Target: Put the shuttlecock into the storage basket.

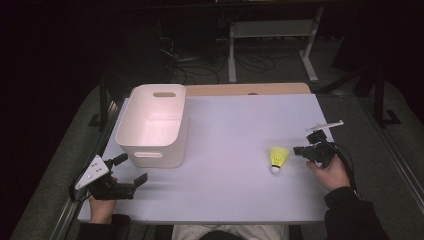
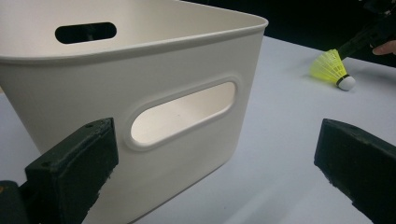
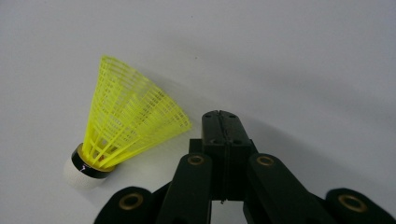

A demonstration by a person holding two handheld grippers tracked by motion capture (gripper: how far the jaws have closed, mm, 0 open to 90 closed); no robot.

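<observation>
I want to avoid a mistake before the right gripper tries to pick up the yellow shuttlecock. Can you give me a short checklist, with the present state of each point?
1. Right gripper open for the grasp: not ok, jaws pressed together.
2. Right gripper close to the shuttlecock: ok, its tip is just beside the yellow skirt.
3. Shuttlecock free to lift: ok, it lies on its side on the table, nothing on it.
4. White bin ready to receive: ok, upright, looks empty.
5. Left gripper out of the way: ok, open, near the bin's front handle slot.
</observation>
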